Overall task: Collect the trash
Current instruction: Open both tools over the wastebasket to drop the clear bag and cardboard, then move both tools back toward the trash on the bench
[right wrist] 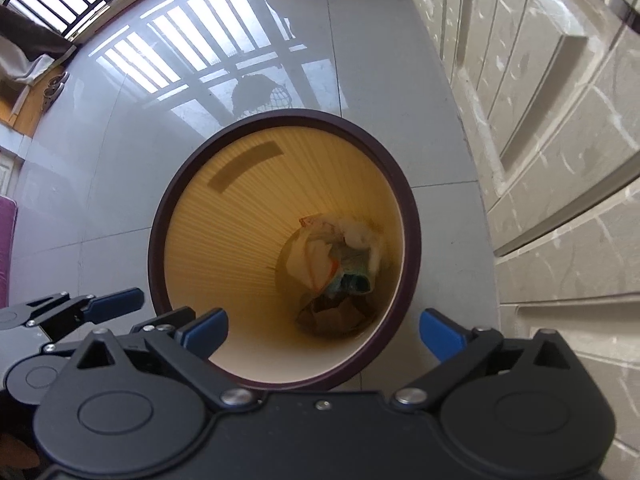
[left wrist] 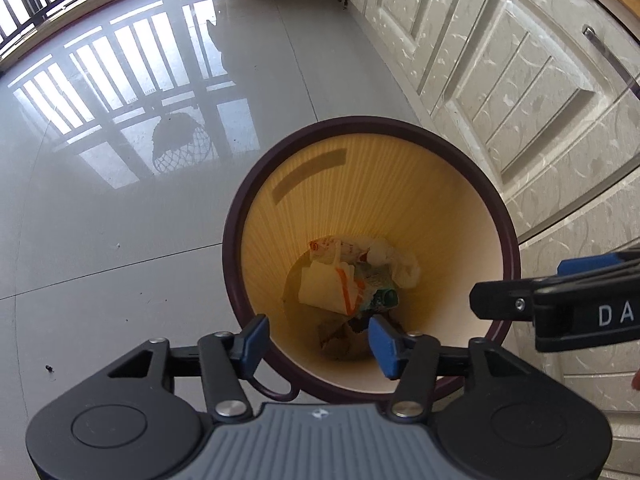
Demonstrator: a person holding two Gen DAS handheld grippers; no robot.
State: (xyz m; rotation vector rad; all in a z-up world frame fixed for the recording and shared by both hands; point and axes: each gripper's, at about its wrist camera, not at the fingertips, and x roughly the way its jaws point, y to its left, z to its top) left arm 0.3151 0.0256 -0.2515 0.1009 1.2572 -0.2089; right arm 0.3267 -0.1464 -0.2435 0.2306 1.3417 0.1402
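Both sets of jaws apart and empty over bin (left wrist: 400, 200); trash (left wrist: 348, 276) lies at its bottom, below left gripper (left wrist: 318, 338) and right gripper (right wrist: 324, 336). Drop looks done; no leftover trash visible.

Both black tools with blue pads point steeply down: left tool (left wrist: 318, 338) half-spread, right tool (right wrist: 323, 334) spread wide, both empty.

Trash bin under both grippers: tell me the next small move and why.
Probably lift both grippers away. The left gripper and right gripper hang open and empty over the trash bin, and the crumpled wrappers already lie at its bottom, so nothing here seems left to drop.
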